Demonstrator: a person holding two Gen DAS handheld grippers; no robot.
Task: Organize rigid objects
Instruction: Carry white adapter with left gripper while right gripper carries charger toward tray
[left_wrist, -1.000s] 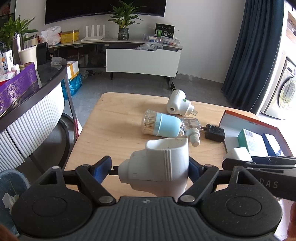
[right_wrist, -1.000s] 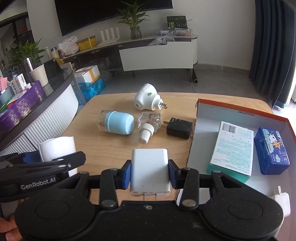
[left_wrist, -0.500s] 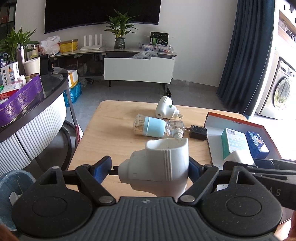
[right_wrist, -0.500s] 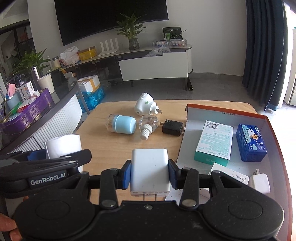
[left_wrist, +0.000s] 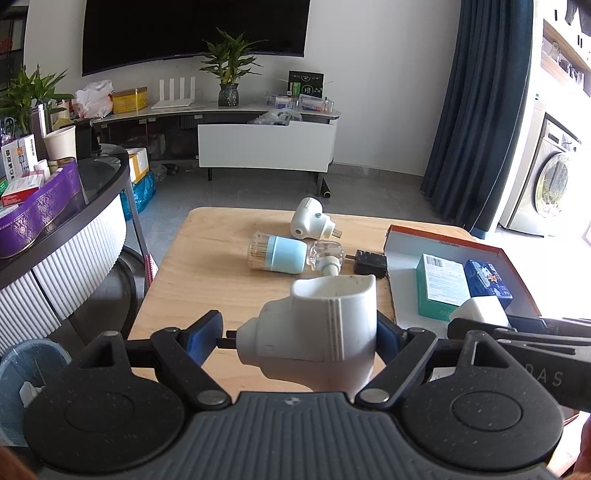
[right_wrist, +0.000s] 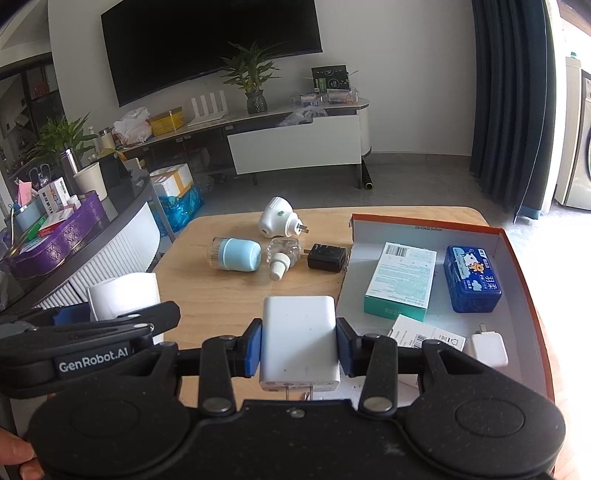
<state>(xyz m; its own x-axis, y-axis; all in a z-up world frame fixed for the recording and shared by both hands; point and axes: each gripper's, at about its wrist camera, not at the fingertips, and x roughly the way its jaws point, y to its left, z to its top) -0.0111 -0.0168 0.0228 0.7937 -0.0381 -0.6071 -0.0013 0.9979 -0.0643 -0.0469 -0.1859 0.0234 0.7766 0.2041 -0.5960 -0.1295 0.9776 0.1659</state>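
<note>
Inside the box (right_wrist: 515, 295) several items already lie; four remain on the bench (right_wrist: 221, 295), while both grippers' fingers clamp white plugs.

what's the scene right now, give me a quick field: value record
left gripper: shut on white plug-in heater
right gripper: shut on white charger block
table: blue-capped jar, clear bottle, black adapter, white plug-in unit, all lying loose
box: orange-rimmed, open, at the table's right
in box: teal carton, blue tin, small white charger, paper leaflet
left to sort: four loose table items plus both held ones
</note>
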